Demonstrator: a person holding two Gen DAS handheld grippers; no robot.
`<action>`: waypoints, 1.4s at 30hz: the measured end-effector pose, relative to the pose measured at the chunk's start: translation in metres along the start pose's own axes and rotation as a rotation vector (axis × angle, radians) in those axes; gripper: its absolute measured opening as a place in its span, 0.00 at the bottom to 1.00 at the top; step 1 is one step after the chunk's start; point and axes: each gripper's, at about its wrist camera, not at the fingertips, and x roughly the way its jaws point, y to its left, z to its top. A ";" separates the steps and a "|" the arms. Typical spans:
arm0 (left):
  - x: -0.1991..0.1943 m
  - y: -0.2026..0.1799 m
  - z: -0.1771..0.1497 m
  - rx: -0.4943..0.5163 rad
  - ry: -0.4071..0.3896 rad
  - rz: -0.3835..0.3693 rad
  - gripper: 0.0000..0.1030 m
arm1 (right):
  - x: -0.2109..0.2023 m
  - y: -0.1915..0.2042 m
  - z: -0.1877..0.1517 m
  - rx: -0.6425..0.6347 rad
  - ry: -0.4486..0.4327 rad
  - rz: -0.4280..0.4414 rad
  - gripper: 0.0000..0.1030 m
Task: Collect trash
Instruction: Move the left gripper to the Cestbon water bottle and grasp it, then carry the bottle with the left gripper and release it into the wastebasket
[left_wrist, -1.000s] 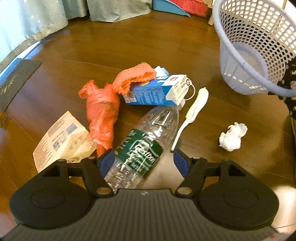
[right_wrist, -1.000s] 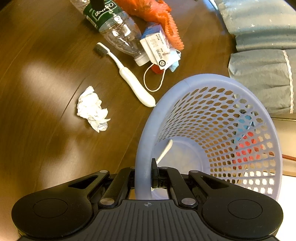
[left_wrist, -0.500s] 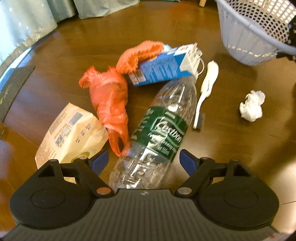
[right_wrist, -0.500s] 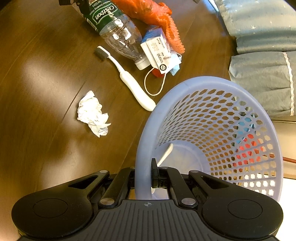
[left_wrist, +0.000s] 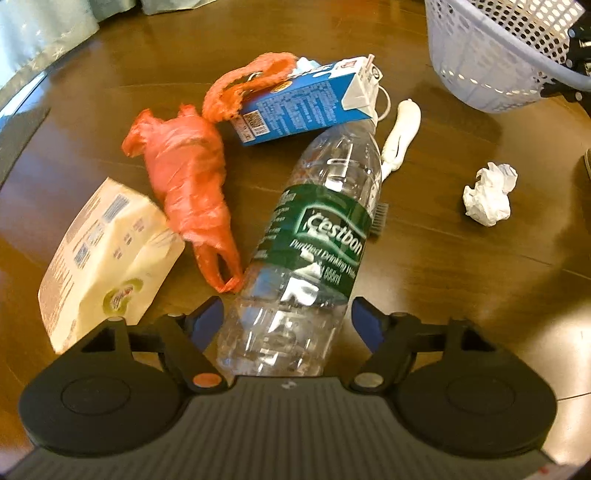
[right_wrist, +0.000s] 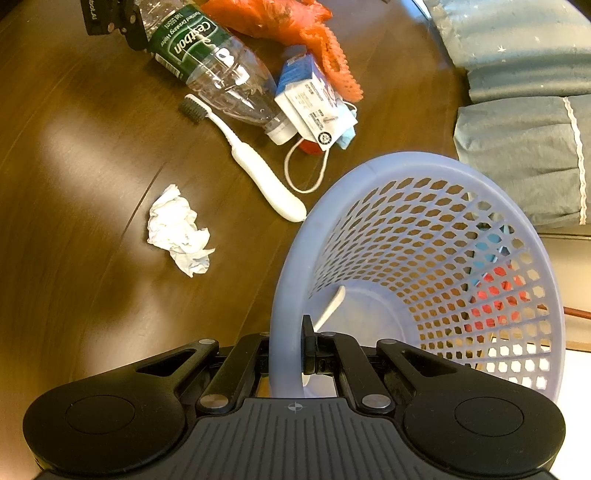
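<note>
Bottle (left_wrist: 317, 240) base hidden behind tongs body; toothbrush (left_wrist: 400, 136) neck behind bottle; basket (left_wrist: 491, 74) cut off by frame edge.

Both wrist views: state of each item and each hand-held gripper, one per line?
left hand-held gripper: open, fingers either side of the bottle base
right hand-held gripper: shut on basket rim
water bottle: lying flat, capped, empty
basket: tilted, holds a white stick-like item
milk carton: on its side
toothbrush: flat on floor
tissue: crumpled
orange bag: scrunched
cream packet: lying on floor, crumpled
</note>
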 end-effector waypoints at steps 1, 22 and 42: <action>0.002 -0.002 0.002 0.015 -0.003 0.002 0.71 | 0.000 0.001 0.000 -0.001 0.000 0.000 0.00; 0.011 -0.031 0.010 0.080 0.059 -0.042 0.64 | -0.001 -0.003 -0.002 0.015 -0.009 0.001 0.00; -0.064 -0.027 0.026 -0.144 0.233 -0.110 0.59 | -0.002 -0.003 0.000 0.022 -0.002 0.006 0.00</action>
